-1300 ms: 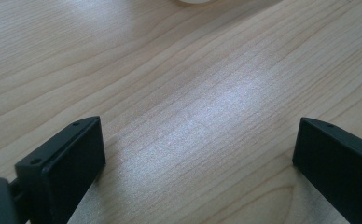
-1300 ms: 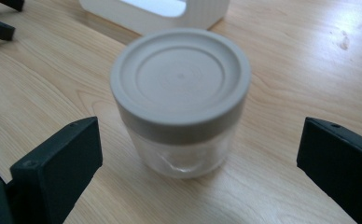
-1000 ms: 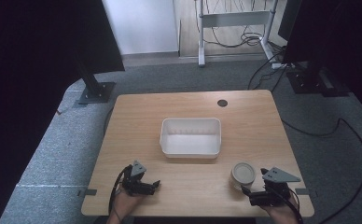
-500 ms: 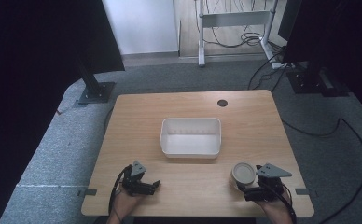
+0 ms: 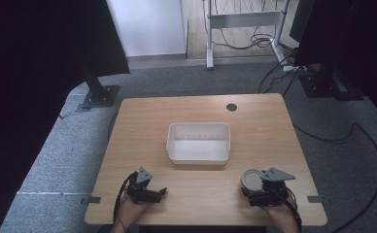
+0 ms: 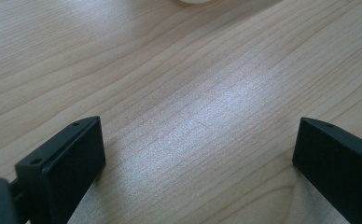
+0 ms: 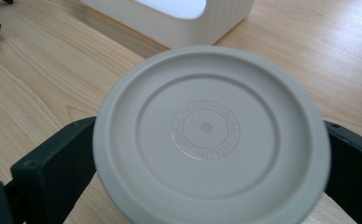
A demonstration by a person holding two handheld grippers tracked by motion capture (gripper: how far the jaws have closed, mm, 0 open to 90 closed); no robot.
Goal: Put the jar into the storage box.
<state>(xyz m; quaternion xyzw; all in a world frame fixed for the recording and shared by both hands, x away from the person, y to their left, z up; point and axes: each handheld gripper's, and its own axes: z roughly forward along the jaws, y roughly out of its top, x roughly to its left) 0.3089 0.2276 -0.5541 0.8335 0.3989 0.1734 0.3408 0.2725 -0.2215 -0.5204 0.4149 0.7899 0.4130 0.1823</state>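
Between the jaws of the right gripper sits a round beige lid, one jaw at each side of its rim, pinching it; its flat face is turned to that gripper's camera. In the right gripper view, raised lettering rings the lid's centre; "HEALTHY ORGANIC" and "NATURAL" can be made out, the rest too faint to read. The high view gives no lettering, just the lid as a small disc at the near right of the desk. The left gripper rests at the near left, its jaws spread wide over bare wood. Beyond both pairs of jaws stands a white rectangular tub, mid-desk, nothing inside it. Farther still, a dark round hole marks the desk's far edge.
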